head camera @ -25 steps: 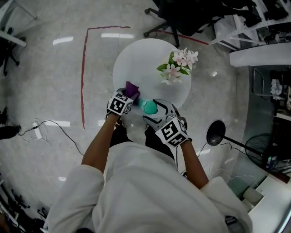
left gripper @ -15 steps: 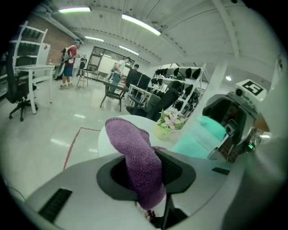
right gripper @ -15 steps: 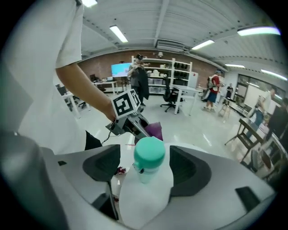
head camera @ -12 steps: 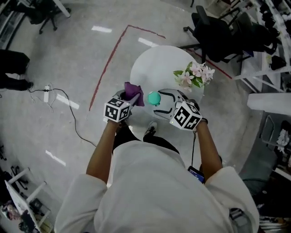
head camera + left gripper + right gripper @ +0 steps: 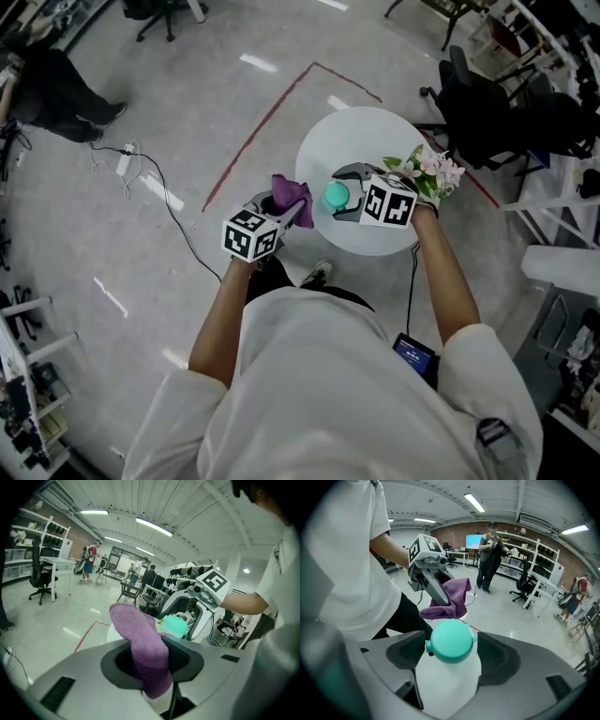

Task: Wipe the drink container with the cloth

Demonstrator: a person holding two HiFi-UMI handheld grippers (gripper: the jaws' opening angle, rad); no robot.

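Note:
The drink container (image 5: 450, 641) has a pale body and a teal lid (image 5: 337, 195). My right gripper (image 5: 349, 197) is shut on its body and holds it in the air, lid pointing at the cloth. My left gripper (image 5: 286, 211) is shut on a purple cloth (image 5: 291, 199), which sticks up from its jaws (image 5: 143, 644). In the left gripper view the teal lid (image 5: 174, 625) shows just past the cloth, close to it; I cannot tell whether they touch. In the right gripper view the cloth (image 5: 450, 599) hangs from the left gripper (image 5: 436, 585) just beyond the lid.
A round white table (image 5: 361, 141) lies under and beyond the grippers, with a bunch of pink flowers (image 5: 427, 172) at its right edge. A red tape line (image 5: 262, 122) and a cable (image 5: 159, 178) mark the floor at left. A black office chair (image 5: 487, 103) stands behind the table.
The head view has swung, so the table and flowers now sit up and to the right. Both grippers keep their holds, and cloth and lid stay close together.

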